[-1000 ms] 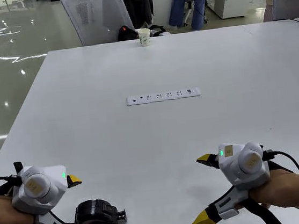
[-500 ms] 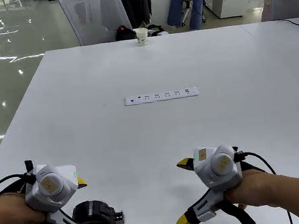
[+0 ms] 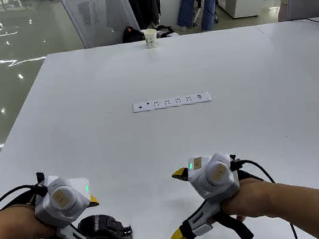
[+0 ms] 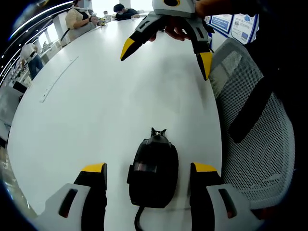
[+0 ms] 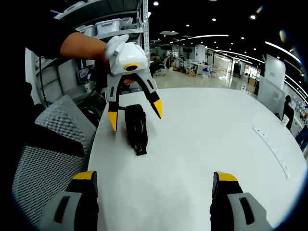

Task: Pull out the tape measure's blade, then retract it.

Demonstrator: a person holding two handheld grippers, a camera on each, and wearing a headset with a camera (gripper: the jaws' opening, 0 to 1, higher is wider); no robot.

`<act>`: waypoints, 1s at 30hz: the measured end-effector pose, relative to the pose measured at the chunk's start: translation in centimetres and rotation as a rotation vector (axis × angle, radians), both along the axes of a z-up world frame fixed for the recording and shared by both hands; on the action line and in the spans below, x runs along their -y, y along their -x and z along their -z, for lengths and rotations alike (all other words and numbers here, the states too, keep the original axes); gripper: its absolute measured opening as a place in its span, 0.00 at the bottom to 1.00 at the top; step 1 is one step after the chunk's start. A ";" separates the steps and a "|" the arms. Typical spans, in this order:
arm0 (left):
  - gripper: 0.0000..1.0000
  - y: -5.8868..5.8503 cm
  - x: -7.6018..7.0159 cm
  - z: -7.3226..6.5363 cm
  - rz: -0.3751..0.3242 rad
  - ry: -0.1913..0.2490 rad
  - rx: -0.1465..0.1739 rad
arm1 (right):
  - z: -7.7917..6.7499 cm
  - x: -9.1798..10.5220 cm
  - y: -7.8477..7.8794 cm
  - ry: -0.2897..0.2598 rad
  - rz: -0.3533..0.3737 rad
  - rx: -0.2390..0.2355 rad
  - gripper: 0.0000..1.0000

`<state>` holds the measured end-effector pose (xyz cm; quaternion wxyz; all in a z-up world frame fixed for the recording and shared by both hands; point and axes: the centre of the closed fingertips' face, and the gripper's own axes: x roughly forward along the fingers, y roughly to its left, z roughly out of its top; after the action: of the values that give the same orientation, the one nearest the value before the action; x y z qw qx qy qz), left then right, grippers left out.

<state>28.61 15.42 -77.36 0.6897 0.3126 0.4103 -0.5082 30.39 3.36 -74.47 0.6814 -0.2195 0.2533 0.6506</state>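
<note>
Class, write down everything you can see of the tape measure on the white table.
The tape measure is a chunky black case, plastic by the look, lying on the white table near its front edge. Its blade is wound in, the end hook pointing towards the right gripper. It sits between the open jaws of the left gripper, a gap each side, so only the table touches it.

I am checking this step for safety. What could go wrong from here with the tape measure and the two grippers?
1. The left gripper is open, its jaws on either side of the tape measure. If the right gripper pulls before the left one closes, the case may slide on the table.
2. The tape measure lies near the table's near edge, so a nudge could push it off.
3. The blade hook is small. The wide-open right gripper may miss it.
</note>
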 end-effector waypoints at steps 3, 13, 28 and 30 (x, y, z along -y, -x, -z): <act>0.61 0.1 0.1 0.1 0.021 -0.010 0.002 | 0.1 -0.3 0.1 0.000 -0.004 -0.004 0.99; 0.34 0.3 0.2 0.1 0.044 -0.021 0.005 | 0.2 -0.9 0.3 0.006 -0.019 -0.008 0.99; 0.32 0.3 0.3 0.1 0.060 0.005 0.020 | 2.0 -1.7 0.5 0.031 -0.022 -0.031 0.99; 0.32 0.3 0.2 0.1 0.052 0.005 0.024 | 2.4 -1.9 0.5 0.036 -0.016 -0.036 0.99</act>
<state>28.31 15.18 -77.51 0.6820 0.3273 0.3924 -0.5232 29.92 5.26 -76.86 0.6675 -0.2221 0.2754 0.6552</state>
